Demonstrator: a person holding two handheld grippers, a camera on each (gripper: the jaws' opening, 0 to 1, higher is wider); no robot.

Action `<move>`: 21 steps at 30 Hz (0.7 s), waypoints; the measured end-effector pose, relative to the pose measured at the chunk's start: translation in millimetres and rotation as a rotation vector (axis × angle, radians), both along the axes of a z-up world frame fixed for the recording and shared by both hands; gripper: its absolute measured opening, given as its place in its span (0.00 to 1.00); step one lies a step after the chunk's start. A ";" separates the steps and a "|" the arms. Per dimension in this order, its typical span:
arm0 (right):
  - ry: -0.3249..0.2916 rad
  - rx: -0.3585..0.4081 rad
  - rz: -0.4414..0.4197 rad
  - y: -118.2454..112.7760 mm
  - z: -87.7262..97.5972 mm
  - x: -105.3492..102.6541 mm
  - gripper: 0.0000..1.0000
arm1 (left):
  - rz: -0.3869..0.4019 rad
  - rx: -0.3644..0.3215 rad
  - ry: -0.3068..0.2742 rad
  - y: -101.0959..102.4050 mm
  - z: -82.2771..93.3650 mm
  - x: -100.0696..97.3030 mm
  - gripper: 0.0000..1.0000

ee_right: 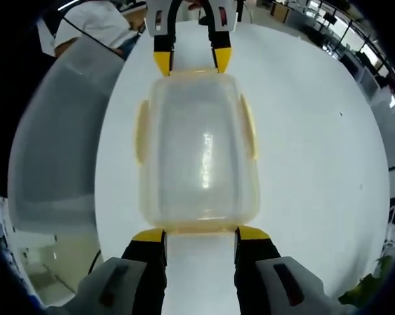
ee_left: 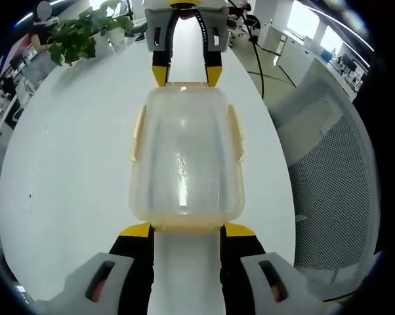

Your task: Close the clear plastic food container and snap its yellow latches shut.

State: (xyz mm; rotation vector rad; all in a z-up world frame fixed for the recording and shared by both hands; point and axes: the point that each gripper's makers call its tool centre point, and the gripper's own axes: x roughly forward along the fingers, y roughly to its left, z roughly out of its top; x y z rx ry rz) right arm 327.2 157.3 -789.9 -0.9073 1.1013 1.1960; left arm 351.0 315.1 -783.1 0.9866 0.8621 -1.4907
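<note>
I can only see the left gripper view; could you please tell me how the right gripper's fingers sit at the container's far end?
Observer: In the right gripper view, the right gripper is open. Its yellow fingertips flank the corners of the clear plastic container's end; I cannot tell whether they touch it.
Operator: Thank you. Is anything behind my left gripper?
Observer: Yes, a person in a white top is beyond the white table's edge, behind the left gripper.
</note>
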 end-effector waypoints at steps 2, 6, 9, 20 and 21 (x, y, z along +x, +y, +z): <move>-0.001 -0.002 0.002 -0.5 -0.3 0.5 0.39 | 0.000 0.001 0.000 -0.1 0.3 -0.2 0.38; -0.006 0.007 -0.002 -0.4 0.6 -0.5 0.39 | -0.004 0.002 -0.005 0.3 0.4 -0.6 0.38; -0.018 0.010 0.001 -0.2 1.8 -1.2 0.40 | -0.011 -0.010 -0.008 1.1 0.4 -0.6 0.39; -0.018 0.039 -0.085 -4.3 3.8 -1.7 0.40 | 0.019 -0.009 0.015 7.9 0.1 -0.6 0.40; -0.014 0.042 -0.087 -3.8 4.1 -2.5 0.41 | 0.022 -0.006 0.019 8.8 -0.3 -0.8 0.40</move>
